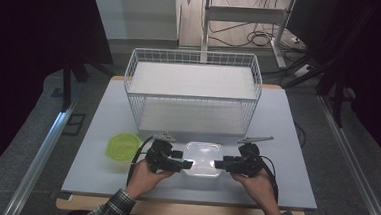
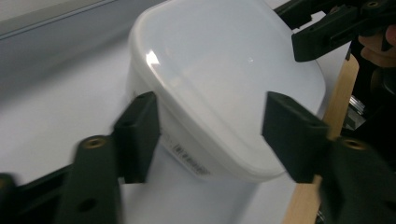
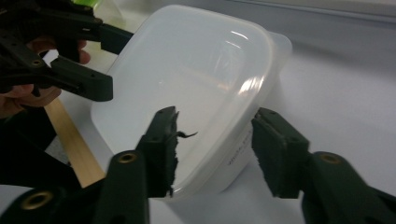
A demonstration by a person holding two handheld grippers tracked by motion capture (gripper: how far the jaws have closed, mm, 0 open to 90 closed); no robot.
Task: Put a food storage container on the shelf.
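A translucent white plastic container [image 1: 203, 158] with its lid on stands at the front middle of the pale table [image 1: 286, 143]. My left gripper [image 1: 182, 163] is at its left end and my right gripper [image 1: 220, 164] at its right end, both pointing inward. In the left gripper view the open jaws [image 2: 215, 135] straddle a corner of the container [image 2: 224, 70]. In the right gripper view the open jaws [image 3: 219, 149] straddle the rim of the container [image 3: 196, 70], one above the lid, one outside the wall. I cannot tell if any jaw touches it.
A white wire basket [image 1: 194, 55] with a shelf inside stands behind the container. A round green lid [image 1: 122, 146] lies to the left of my left gripper. The table's wooden front edge [image 1: 187, 210] runs just below the hands.
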